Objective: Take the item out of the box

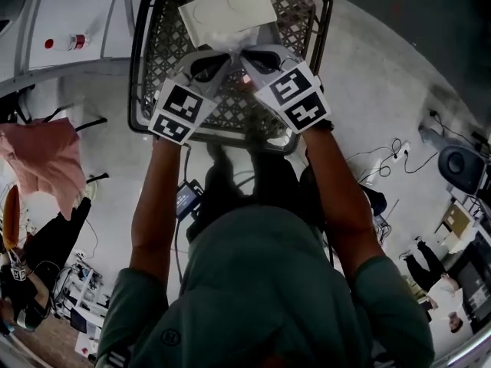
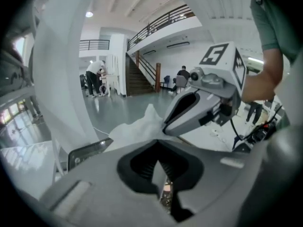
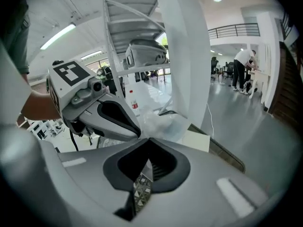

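Note:
A flat cream package in a clear plastic bag (image 1: pixel 228 12) lies in the black mesh basket (image 1: pixel 146 67) at the top of the head view. Both grippers meet at the bag's crumpled near edge (image 1: pixel 235 43). My left gripper (image 1: pixel 224 55) comes in from the left and is shut on the plastic. My right gripper (image 1: pixel 246 55) comes in from the right, shut on the same crumpled edge. In the left gripper view the white plastic (image 2: pixel 135 129) bunches just past my shut left gripper (image 2: pixel 159 144), with the right gripper (image 2: pixel 203 105) beside it. The right gripper view shows the plastic (image 3: pixel 161 122) and the left gripper (image 3: pixel 102 112).
The basket stands on a pale concrete floor. A bottle with a red cap (image 1: pixel 67 43) lies on a white surface at upper left. Pink cloth (image 1: pixel 46 156) hangs at left, and cables (image 1: pixel 383 159) run over the floor at right. A white column (image 2: pixel 61 70) stands close by.

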`<state>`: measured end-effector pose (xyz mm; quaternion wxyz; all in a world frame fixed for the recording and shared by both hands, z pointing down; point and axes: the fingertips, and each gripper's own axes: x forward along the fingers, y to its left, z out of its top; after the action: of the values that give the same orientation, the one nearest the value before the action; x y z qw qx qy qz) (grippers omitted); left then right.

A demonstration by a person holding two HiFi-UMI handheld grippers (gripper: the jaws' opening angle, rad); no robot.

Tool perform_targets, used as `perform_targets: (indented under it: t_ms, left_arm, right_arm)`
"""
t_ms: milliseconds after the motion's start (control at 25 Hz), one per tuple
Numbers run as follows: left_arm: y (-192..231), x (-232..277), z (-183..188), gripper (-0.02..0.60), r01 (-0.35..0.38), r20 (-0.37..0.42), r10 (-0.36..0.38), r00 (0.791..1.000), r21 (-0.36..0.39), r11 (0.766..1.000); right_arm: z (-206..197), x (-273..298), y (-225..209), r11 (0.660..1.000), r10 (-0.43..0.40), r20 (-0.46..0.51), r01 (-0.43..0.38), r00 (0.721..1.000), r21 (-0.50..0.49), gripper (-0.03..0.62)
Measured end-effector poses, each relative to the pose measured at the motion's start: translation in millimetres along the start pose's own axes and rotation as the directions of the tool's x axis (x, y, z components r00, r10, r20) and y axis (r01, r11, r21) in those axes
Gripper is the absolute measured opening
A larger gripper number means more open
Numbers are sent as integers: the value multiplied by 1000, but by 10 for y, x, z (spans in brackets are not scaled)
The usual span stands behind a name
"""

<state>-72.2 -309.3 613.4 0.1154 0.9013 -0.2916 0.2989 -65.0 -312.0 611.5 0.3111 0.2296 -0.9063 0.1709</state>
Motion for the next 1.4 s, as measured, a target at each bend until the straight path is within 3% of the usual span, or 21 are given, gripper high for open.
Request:
perform_targets:
  t_ms: [280, 640, 1080, 1400]
  left_arm:
    - [-178, -885, 627, 2, -51, 138, 36, 990, 107, 993]
    - [-496, -1928, 1186, 2, -119, 285, 54, 957, 216, 969]
    - [-1017, -2759, 1621, 2, -209, 452, 45, 891, 320, 924]
    - [-1150, -3023, 1819, 2, -250, 515, 23, 857, 377, 892]
  right_arm:
    - [727, -669, 506, 993, -48, 174, 65, 984, -94, 6]
    - [1425, -1380, 1223, 973, -90, 328, 153, 941, -171, 6]
    - [1722, -2053, 1914, 948, -124, 454, 241, 882, -208, 6]
    - [1901, -2282, 2111, 932, -148, 519, 295, 842, -213, 6]
